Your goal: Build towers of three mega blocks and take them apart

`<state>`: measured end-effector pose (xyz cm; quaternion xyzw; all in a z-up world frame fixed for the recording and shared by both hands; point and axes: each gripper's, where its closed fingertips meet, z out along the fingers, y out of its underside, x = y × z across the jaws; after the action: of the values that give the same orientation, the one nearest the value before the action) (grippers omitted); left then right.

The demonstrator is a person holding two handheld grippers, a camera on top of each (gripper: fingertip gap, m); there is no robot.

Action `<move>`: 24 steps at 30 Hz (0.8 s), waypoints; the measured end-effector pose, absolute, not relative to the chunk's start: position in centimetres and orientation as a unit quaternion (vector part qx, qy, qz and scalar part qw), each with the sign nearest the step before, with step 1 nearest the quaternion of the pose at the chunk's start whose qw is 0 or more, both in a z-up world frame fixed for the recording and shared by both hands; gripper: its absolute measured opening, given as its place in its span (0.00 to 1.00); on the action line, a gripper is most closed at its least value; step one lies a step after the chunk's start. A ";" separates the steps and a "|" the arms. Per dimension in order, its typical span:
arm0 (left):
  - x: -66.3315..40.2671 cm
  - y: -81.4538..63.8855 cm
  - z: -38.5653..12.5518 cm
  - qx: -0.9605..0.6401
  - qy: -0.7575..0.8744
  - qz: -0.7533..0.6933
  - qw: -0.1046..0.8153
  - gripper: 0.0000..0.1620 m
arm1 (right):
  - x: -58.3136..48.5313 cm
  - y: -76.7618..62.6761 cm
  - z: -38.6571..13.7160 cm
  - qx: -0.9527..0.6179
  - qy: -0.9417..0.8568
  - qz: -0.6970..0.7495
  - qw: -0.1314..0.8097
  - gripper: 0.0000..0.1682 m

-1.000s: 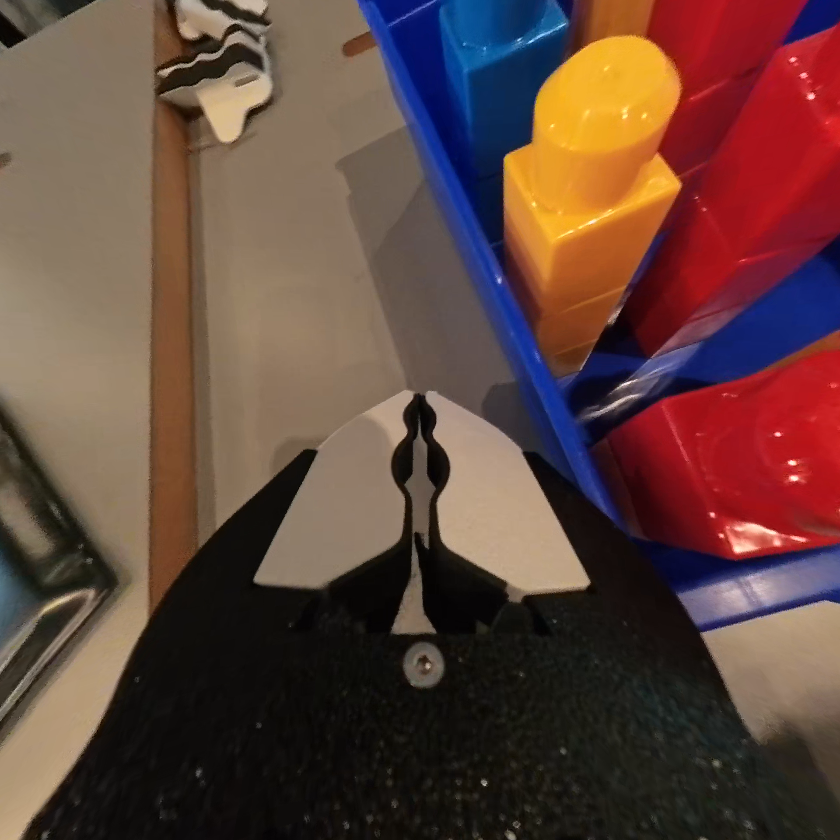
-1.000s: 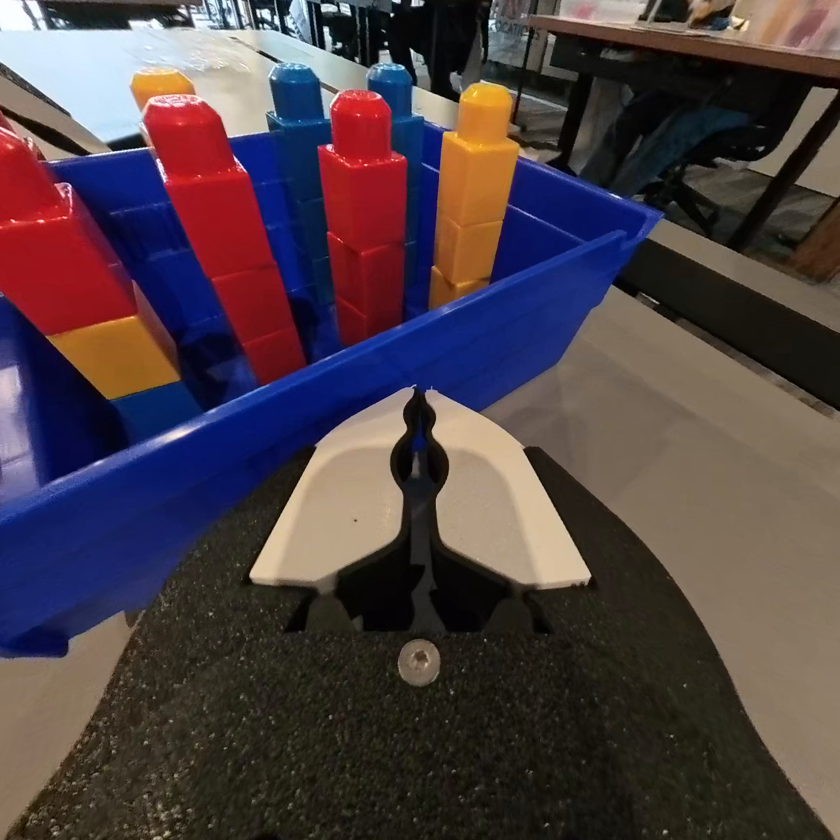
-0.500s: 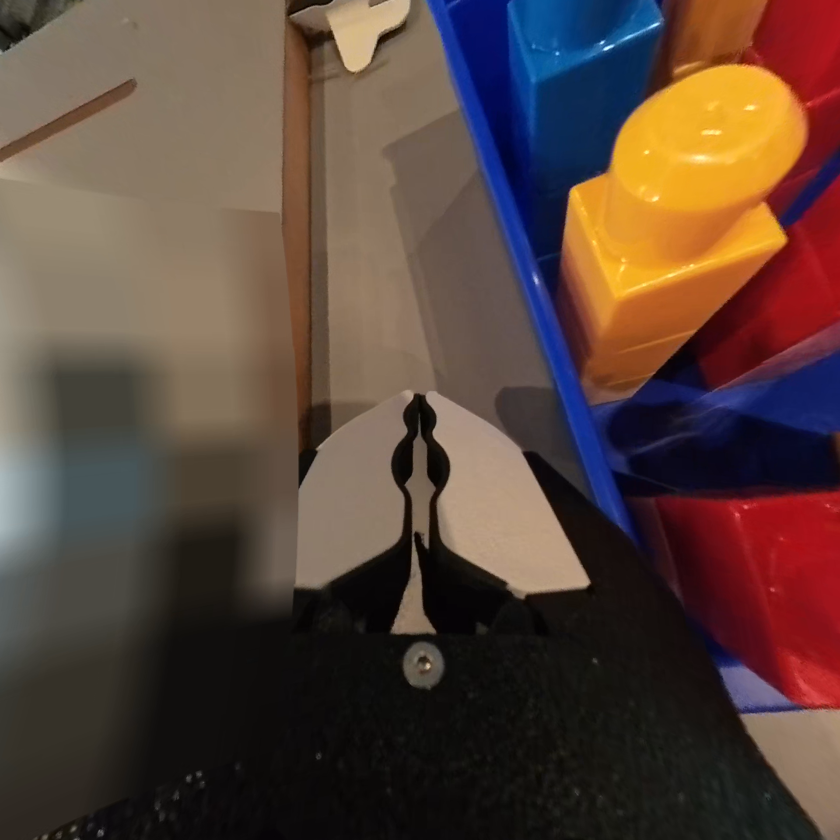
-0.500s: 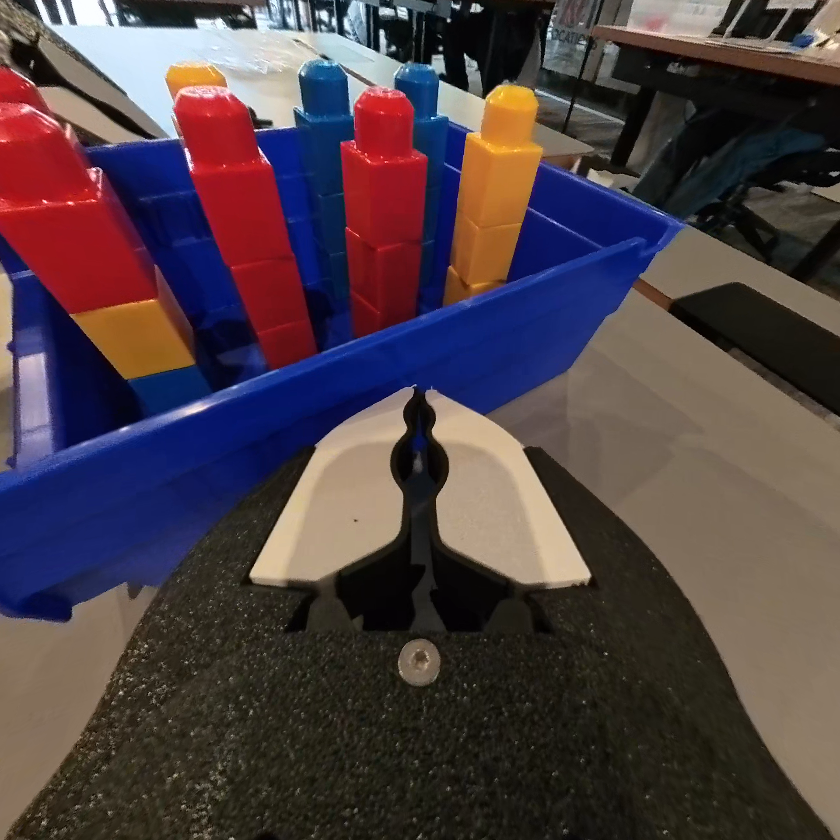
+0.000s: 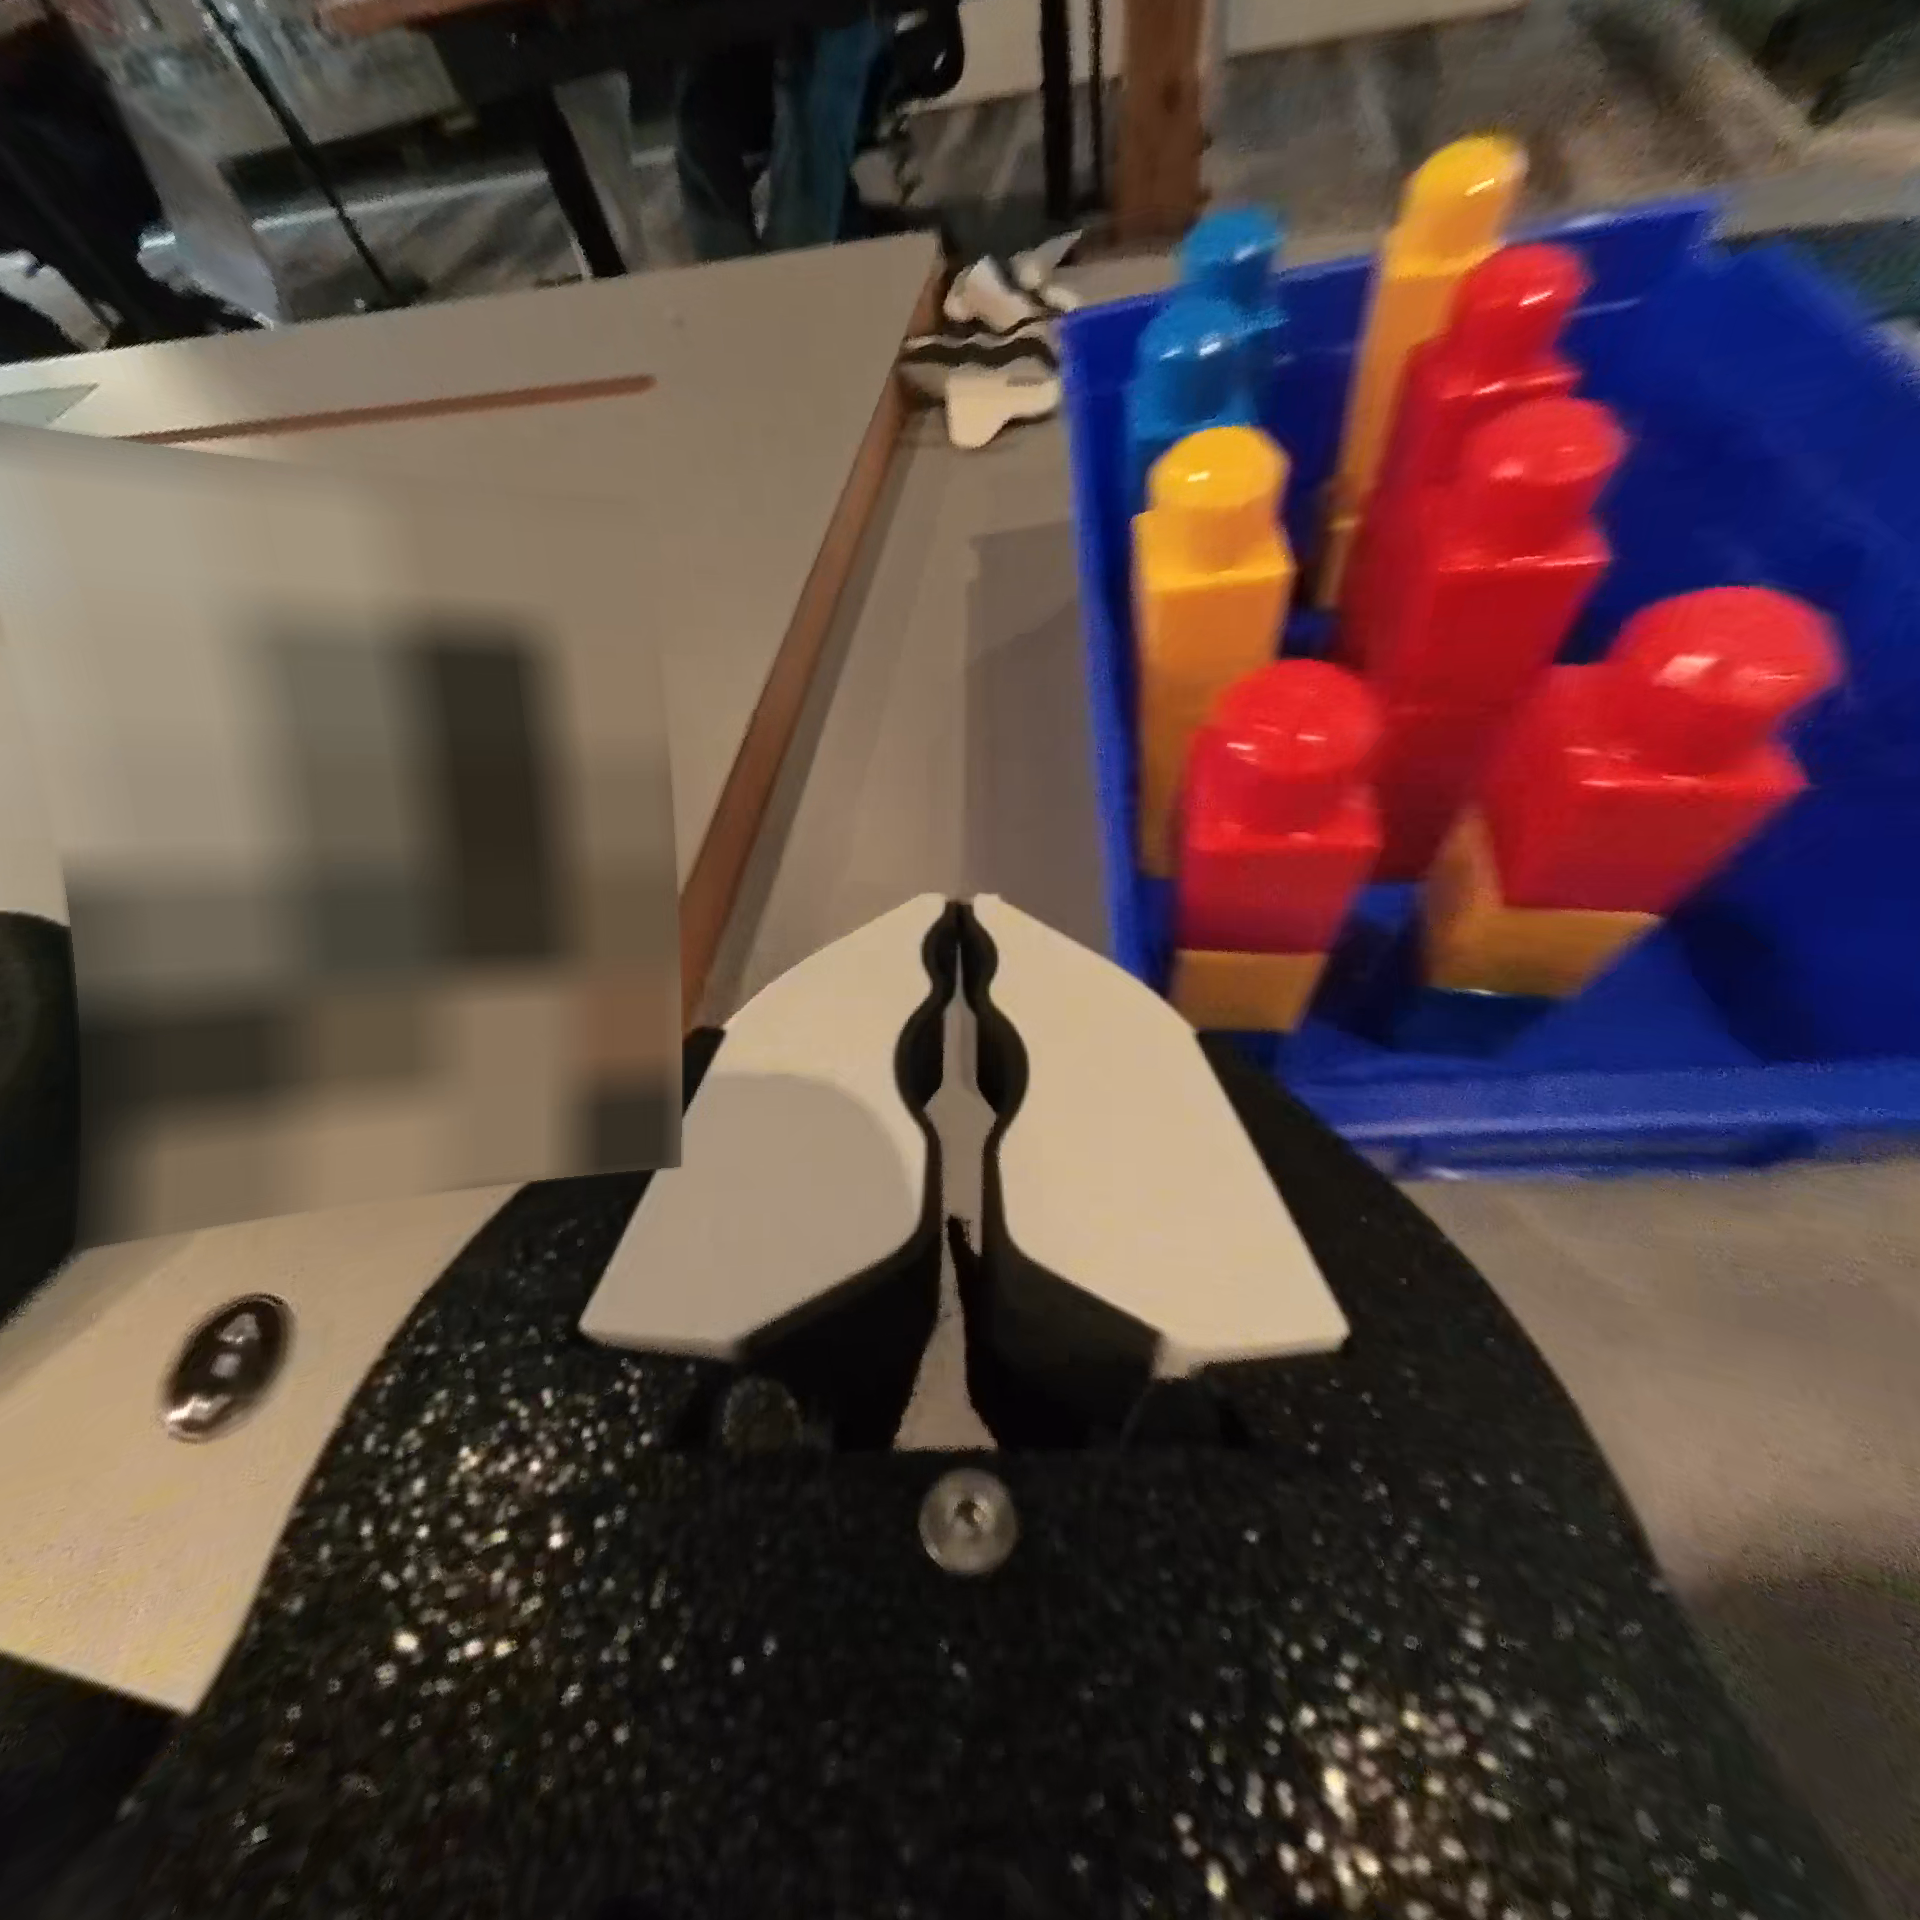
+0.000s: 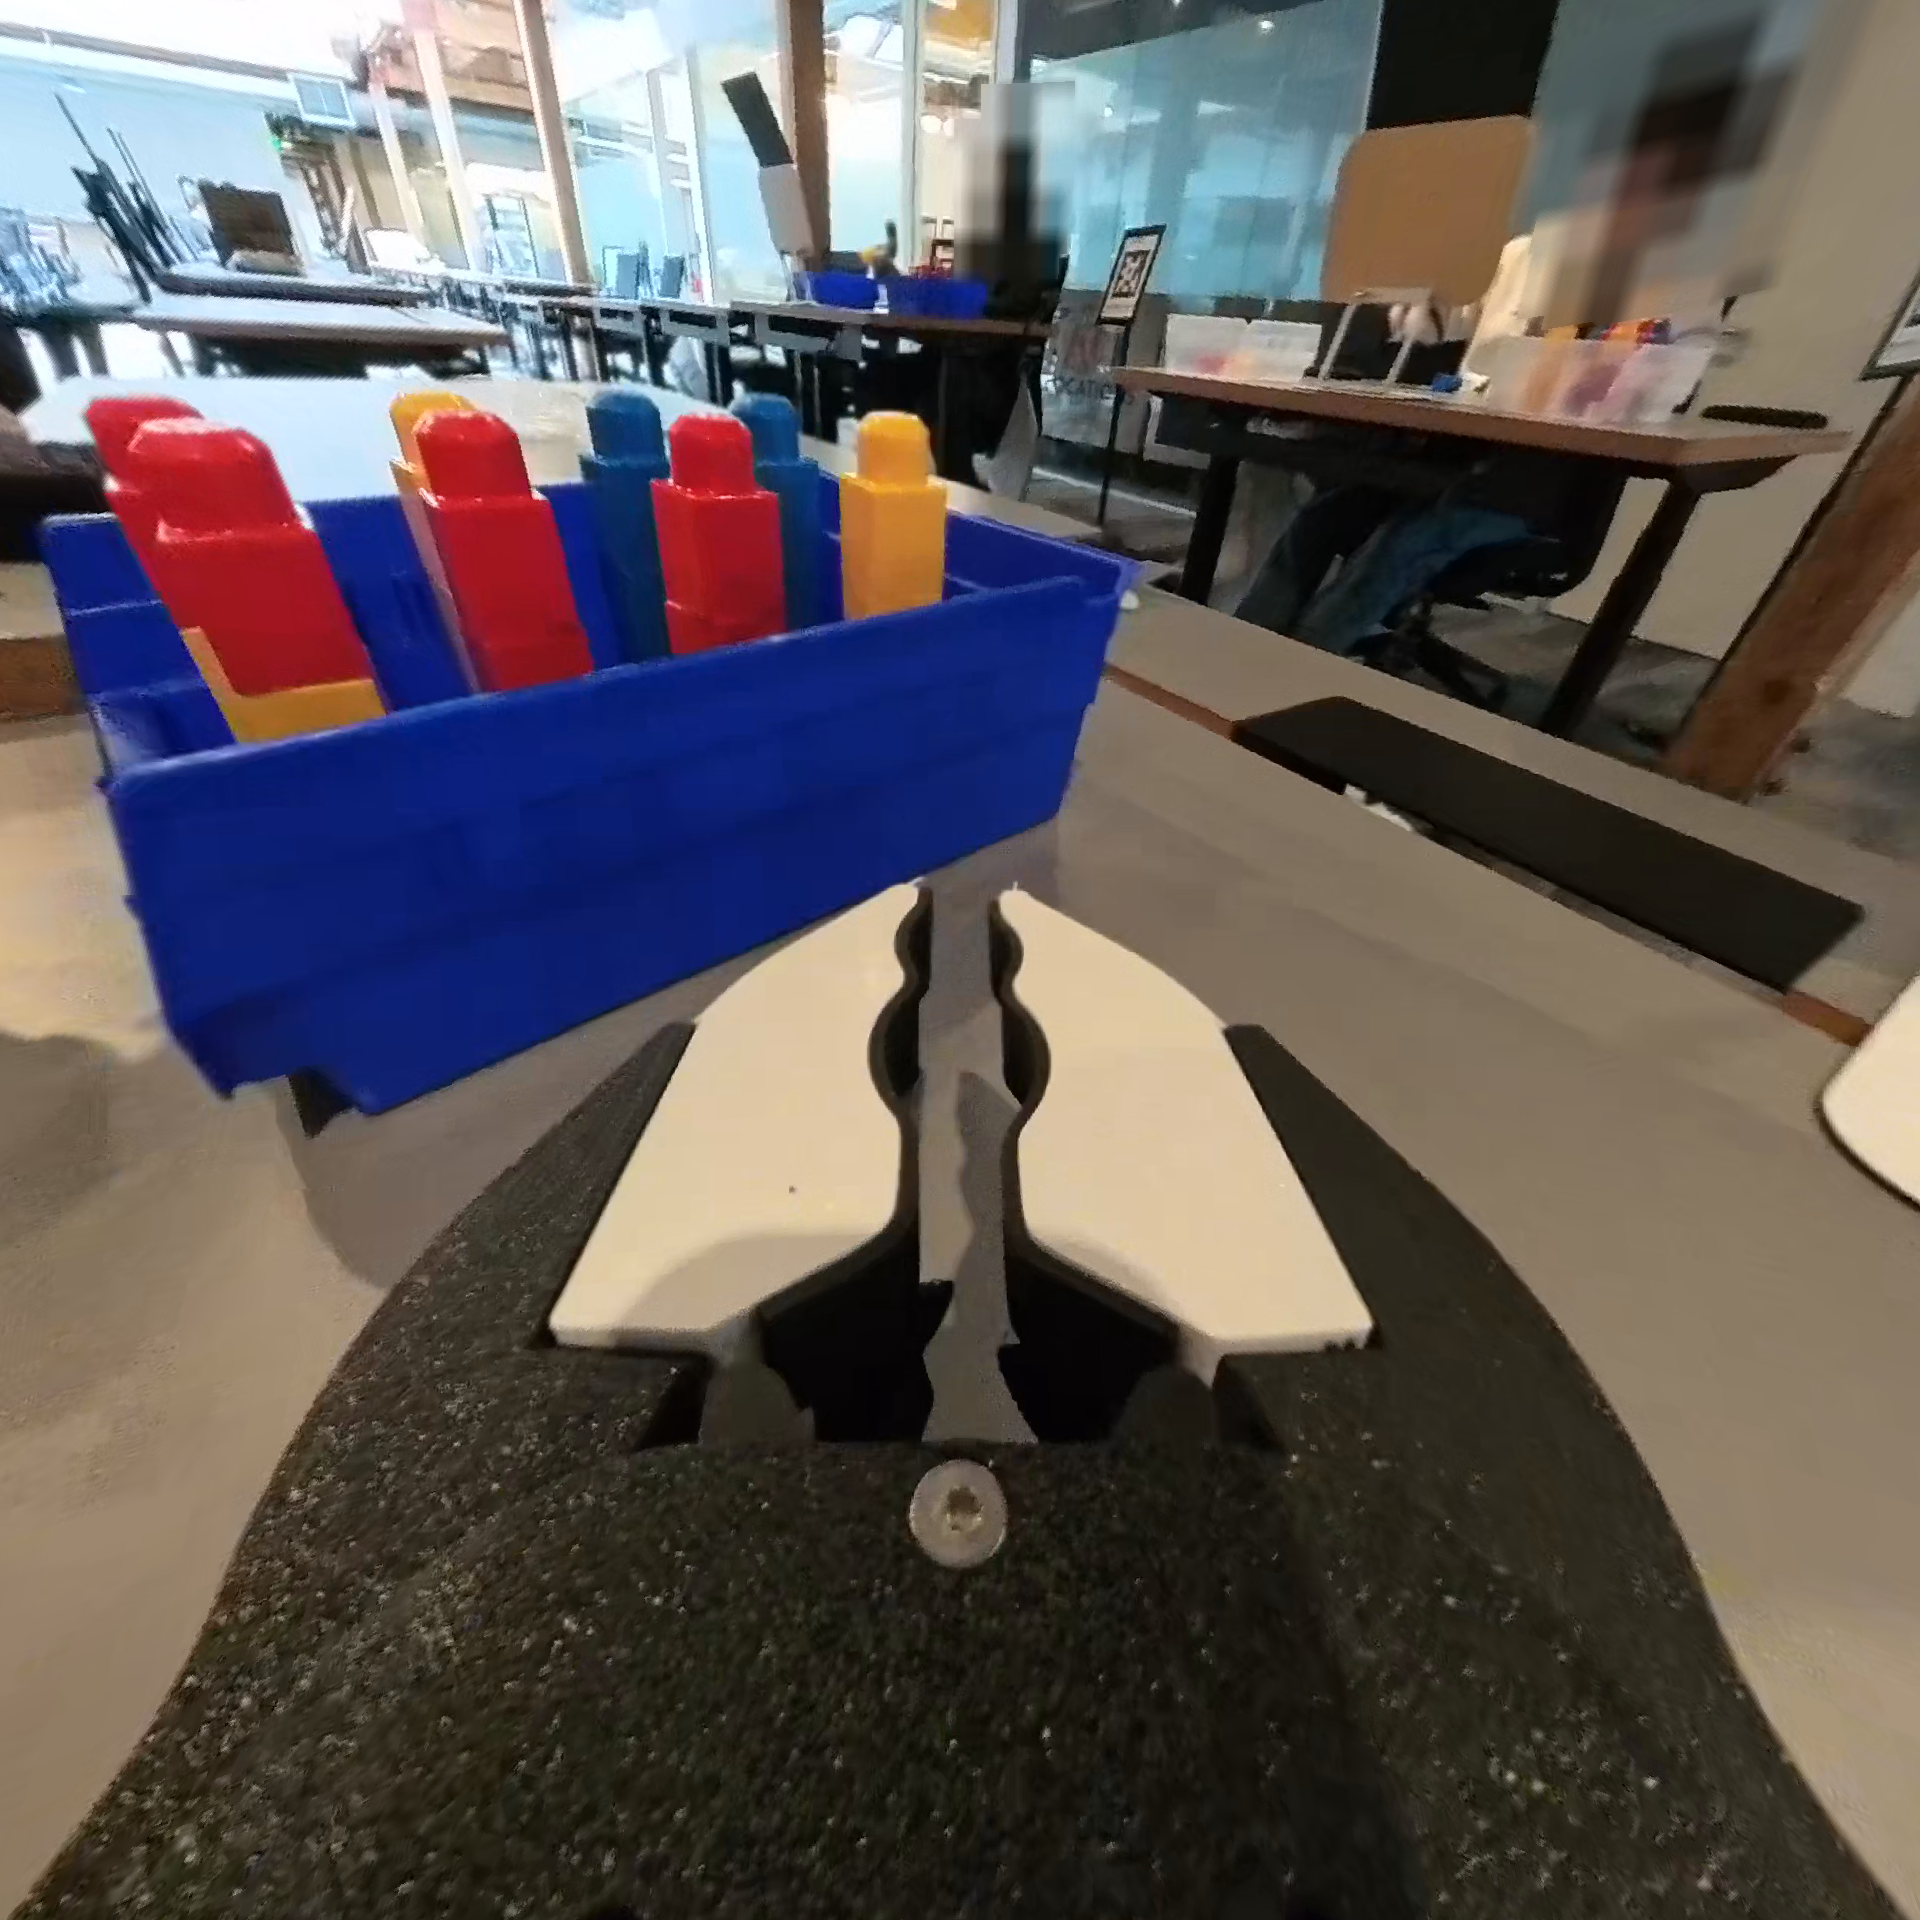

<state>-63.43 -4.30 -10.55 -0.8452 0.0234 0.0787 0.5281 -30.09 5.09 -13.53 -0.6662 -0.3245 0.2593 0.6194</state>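
A blue bin [image 5: 1829, 488] holds several upright towers of red, yellow and blue mega blocks. In the left wrist view it stands ahead to the right, with a red-on-yellow tower [image 5: 1273, 821] nearest. My left gripper [image 5: 960, 912] is shut and empty, over the table just left of the bin. In the right wrist view the bin [image 6: 582, 831] stands ahead to the left, with a yellow tower [image 6: 891, 520] at its right end. My right gripper [image 6: 961, 896] is open by a narrow gap and empty, a little short of the bin's front wall.
The bin stands on a grey table [image 6: 1299, 935]. A pale board [image 5: 520, 416] and a black-and-white striped cloth [image 5: 987, 353] lie left of the bin. A black pad [image 6: 1538, 831] lies to the right. A white object [image 6: 1881, 1101] is at the right edge. Desks and people are beyond.
My left gripper has drawn back from the bin's side and tilted up, still shut. My right gripper has backed away from the bin and its jaws have parted slightly.
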 end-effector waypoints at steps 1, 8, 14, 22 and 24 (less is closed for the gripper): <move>-62.2 -5.1 -10.2 -0.840 0.028 0.065 0.539 0.00 | -29.4 4.8 -13.4 -0.665 -0.316 0.267 0.622 0.08; -52.8 -7.9 -10.1 -0.830 0.108 -0.028 0.547 0.00 | -26.3 4.1 -12.0 -0.640 -0.270 0.309 0.649 0.13; -50.2 -6.7 -10.5 -0.848 0.130 -0.006 0.514 0.25 | -26.6 3.7 -12.0 -0.635 -0.284 0.309 0.649 0.13; -49.8 -3.5 -11.1 -0.864 0.117 -0.003 0.489 0.34 | -26.3 3.6 -12.0 -0.634 -0.277 0.321 0.646 0.13; -49.5 -2.9 -10.6 -0.859 0.121 0.001 0.497 0.34 | -26.3 3.6 -12.0 -0.634 -0.278 0.322 0.646 0.13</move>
<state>-49.53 -2.93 -10.65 -0.8592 0.1207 0.0006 0.4973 -26.31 3.63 -11.95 -0.6339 -0.2778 0.3224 0.6458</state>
